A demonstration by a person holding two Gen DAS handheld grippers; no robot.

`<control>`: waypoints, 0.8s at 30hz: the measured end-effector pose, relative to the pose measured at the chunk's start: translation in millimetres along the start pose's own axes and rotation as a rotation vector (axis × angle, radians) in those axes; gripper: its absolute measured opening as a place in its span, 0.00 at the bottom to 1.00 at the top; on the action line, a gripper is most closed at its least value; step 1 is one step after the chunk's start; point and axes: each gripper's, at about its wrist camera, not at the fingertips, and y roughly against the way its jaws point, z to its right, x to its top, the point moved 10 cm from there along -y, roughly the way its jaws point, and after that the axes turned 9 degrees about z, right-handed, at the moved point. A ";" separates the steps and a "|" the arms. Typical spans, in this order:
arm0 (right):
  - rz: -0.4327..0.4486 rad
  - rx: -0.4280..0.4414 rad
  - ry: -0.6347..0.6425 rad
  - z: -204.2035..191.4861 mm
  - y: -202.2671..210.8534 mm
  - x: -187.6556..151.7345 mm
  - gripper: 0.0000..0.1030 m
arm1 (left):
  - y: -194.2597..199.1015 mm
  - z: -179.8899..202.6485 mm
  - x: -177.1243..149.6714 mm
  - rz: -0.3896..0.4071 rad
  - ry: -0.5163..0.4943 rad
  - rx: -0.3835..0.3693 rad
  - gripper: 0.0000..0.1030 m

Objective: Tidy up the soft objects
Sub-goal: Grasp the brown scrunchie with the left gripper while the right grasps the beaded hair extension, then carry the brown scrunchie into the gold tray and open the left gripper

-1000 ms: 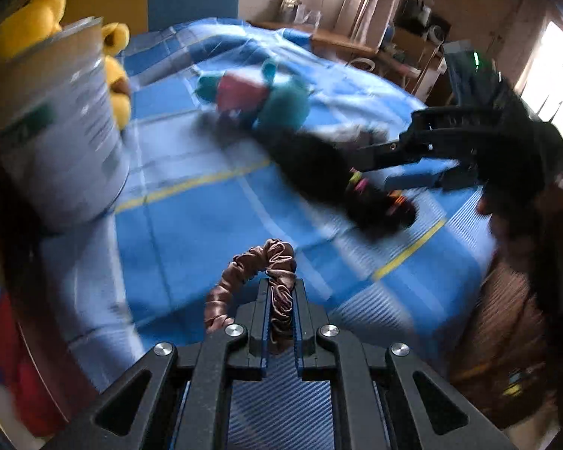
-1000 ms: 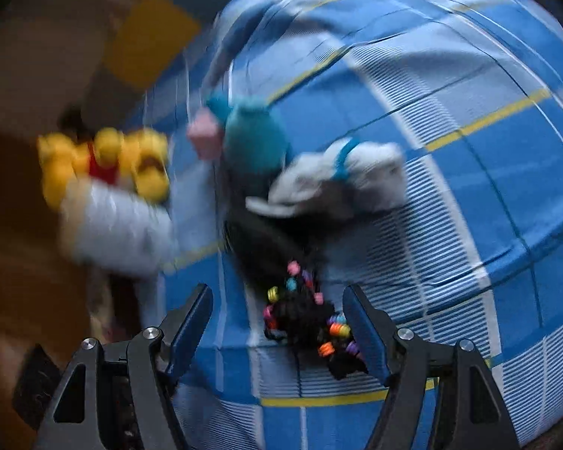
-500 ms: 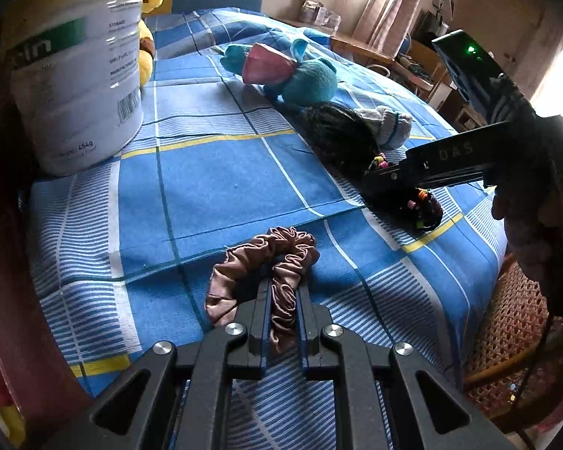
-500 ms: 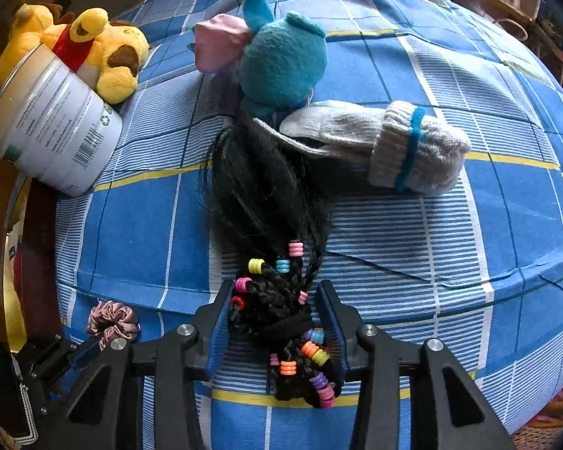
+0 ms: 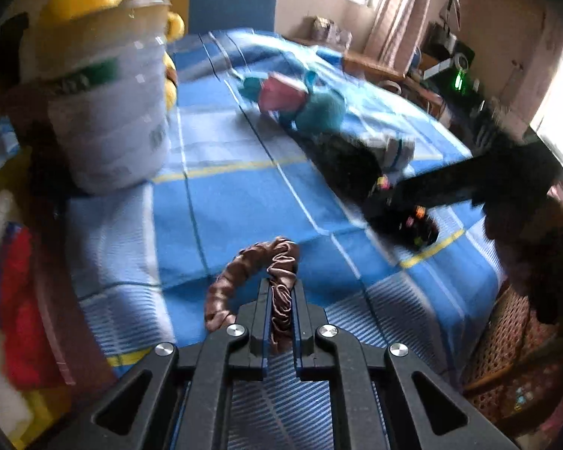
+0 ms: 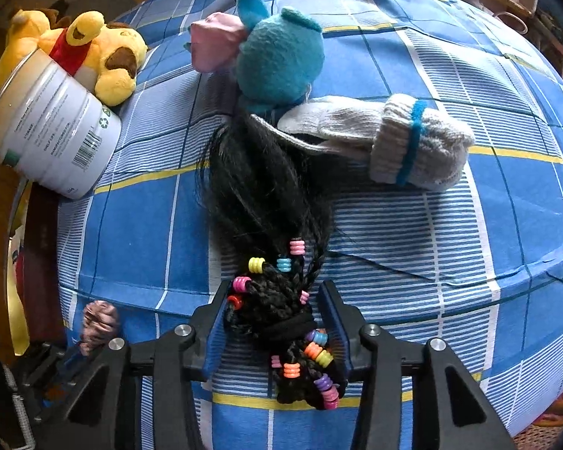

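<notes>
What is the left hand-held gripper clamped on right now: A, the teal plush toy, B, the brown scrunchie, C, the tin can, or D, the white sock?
B: the left hand-held gripper has its fingers pinched shut on the brown scrunchie.

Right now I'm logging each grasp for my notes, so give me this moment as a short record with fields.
surface: blue plaid cloth
left gripper: shut on brown satin scrunchie
right gripper: jaws straddle beaded black braids, small gaps each side, not clamped
beside the hair: white knit sock, teal plush toy
far left corner: white tin can, yellow plush toy behind it
</notes>
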 end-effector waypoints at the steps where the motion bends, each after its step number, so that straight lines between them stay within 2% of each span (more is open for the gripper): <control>1: 0.000 -0.004 0.005 0.0 0.0 -0.1 0.45 | 3.0 -1.1 2.6 0.003 0.006 0.002 0.08; 5: -0.002 -0.002 0.006 -1.3 -1.1 -0.4 0.47 | 24.3 -5.2 17.4 0.057 -0.005 0.043 0.08; 8: -0.001 0.002 0.000 -1.7 -2.4 -0.2 0.47 | 31.5 -10.8 23.5 0.066 0.001 0.081 0.09; 12: 0.000 -0.002 0.006 0.3 -0.5 -1.6 0.47 | 41.6 -20.9 27.9 0.073 0.027 0.102 0.10; 24: 0.006 -0.011 0.008 -0.9 -0.3 -0.9 0.46 | 82.1 -53.2 43.1 0.173 0.055 0.182 0.10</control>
